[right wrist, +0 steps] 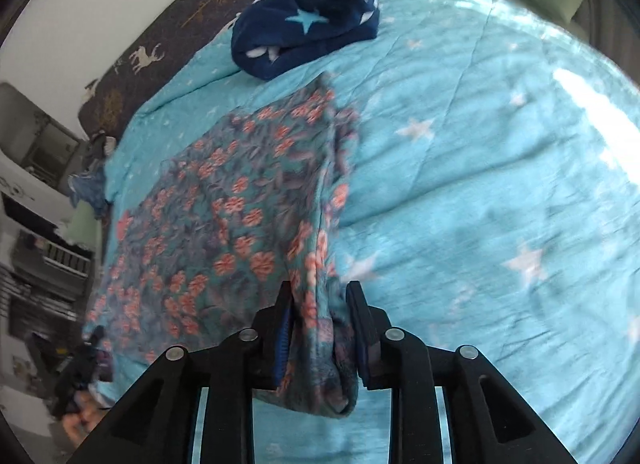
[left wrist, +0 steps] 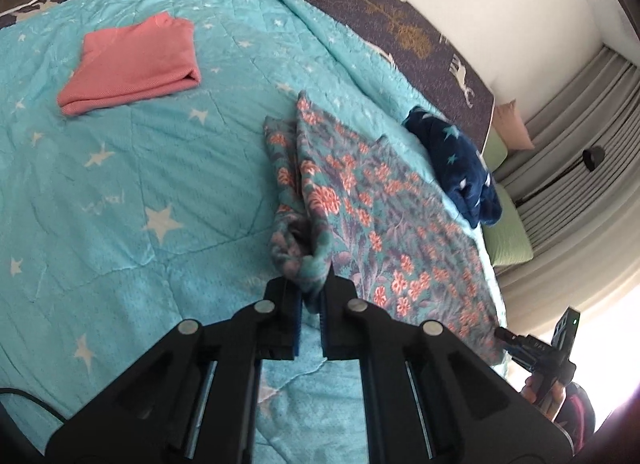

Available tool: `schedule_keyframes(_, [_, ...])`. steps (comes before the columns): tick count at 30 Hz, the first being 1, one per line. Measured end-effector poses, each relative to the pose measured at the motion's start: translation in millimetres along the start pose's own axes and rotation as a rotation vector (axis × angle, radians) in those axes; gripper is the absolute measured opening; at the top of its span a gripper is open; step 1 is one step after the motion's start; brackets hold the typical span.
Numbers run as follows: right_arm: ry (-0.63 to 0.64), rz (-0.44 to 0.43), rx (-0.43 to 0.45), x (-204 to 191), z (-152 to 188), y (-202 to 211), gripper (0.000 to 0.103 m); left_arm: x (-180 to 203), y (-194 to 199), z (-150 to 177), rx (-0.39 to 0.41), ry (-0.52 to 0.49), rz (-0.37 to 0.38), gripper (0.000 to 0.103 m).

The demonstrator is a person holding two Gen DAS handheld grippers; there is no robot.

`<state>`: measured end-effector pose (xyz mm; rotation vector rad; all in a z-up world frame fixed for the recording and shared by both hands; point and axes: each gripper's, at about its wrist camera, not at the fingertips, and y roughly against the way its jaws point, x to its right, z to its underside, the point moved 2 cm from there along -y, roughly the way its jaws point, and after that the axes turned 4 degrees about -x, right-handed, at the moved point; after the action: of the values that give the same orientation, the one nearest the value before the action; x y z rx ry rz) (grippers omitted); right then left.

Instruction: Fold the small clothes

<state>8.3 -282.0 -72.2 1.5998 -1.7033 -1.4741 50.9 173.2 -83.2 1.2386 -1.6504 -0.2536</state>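
My left gripper (left wrist: 311, 288) and right gripper (right wrist: 318, 304) each pinched a bunched edge of the teal floral fleece garment (left wrist: 376, 200), stretched between them over the turquoise star-print quilt (left wrist: 140, 168).

garment (left wrist: 372, 200): teal, coral flowers | quilt (left wrist: 140, 168): aqua, white stars | folded top (left wrist: 132, 64): pink

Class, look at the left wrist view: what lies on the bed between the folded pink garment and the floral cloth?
Only bare quilt lies between the pink garment and the floral cloth, as the left wrist view shows.
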Motion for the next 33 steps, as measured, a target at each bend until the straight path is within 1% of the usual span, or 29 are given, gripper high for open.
schedule_keyframes(3, [0.044,0.116,0.083,3,-8,20,0.028,-1,1,0,-0.002,0.002,-0.004,0.008])
schedule_keyframes(5, [0.130,0.163,0.144,-5,-14,38,0.028,1,-2,2,-0.007,-0.010,-0.022,0.008])
schedule_keyframes(6, [0.208,0.176,0.165,-18,-17,45,0.029,2,-3,3,-0.009,-0.013,-0.027,0.008])
schedule_keyframes(7, [0.268,0.177,0.164,-28,-17,47,0.030,2,-4,3,-0.008,-0.016,-0.034,0.008])
schedule_keyframes(9, [0.402,0.150,0.147,-57,-13,44,0.041,1,-7,4,-0.011,-0.014,-0.051,0.008])
schedule_keyframes(10, [0.461,0.117,0.127,-74,-8,37,0.042,0,-8,5,-0.018,-0.002,-0.059,0.008])
schedule_keyframes(12, [0.575,0.038,0.058,-109,5,17,0.043,-2,-9,7,-0.023,0.012,-0.071,0.011])
schedule_keyframes(13, [0.621,0.020,0.042,-125,13,8,0.043,-4,-8,9,-0.022,0.013,-0.082,0.014])
schedule_keyframes(15, [0.687,0.017,0.034,-150,25,-8,0.043,-5,-5,11,-0.017,0.006,-0.096,0.021])
schedule_keyframes(17, [0.768,0.017,0.025,-175,37,-25,0.043,-9,2,11,-0.002,-0.001,-0.110,0.031])
schedule_keyframes(18, [0.802,0.005,0.022,-185,44,-30,0.043,-12,7,11,0.014,-0.001,-0.117,0.033])
schedule_keyframes(19, [0.838,-0.015,0.016,-197,52,-35,0.044,-16,13,11,0.036,0.003,-0.126,0.037])
schedule_keyframes(20, [0.876,-0.035,0.006,-207,60,-40,0.046,-19,16,10,0.049,0.009,-0.132,0.040])
schedule_keyframes(21, [0.912,-0.052,0.000,-218,67,-43,0.051,-23,20,10,0.065,0.019,-0.136,0.041])
schedule_keyframes(22, [0.963,-0.068,0.000,-231,75,-48,0.053,-28,23,10,0.081,0.029,-0.141,0.041])
schedule_keyframes(23, [1.008,-0.074,0.005,-243,83,-50,0.057,-33,25,11,0.093,0.034,-0.146,0.041])
schedule_keyframes(24, [1.054,-0.073,0.011,-254,91,-54,0.059,-38,27,11,0.102,0.039,-0.153,0.041])
schedule_keyframes(26, [1.154,-0.065,0.009,-279,109,-63,0.059,-48,30,13,0.112,0.054,-0.169,0.041])
schedule_keyframes(29, [1.262,-0.057,0.004,-306,132,-76,0.060,-63,34,14,0.123,0.075,-0.171,0.041])
schedule_keyframes(31, [1.314,-0.045,0.010,-323,145,-87,0.060,-73,39,14,0.149,0.085,-0.181,0.041])
schedule_keyframes(33, [1.325,-0.035,0.000,-335,152,-99,0.060,-76,41,12,0.168,0.086,-0.190,0.041])
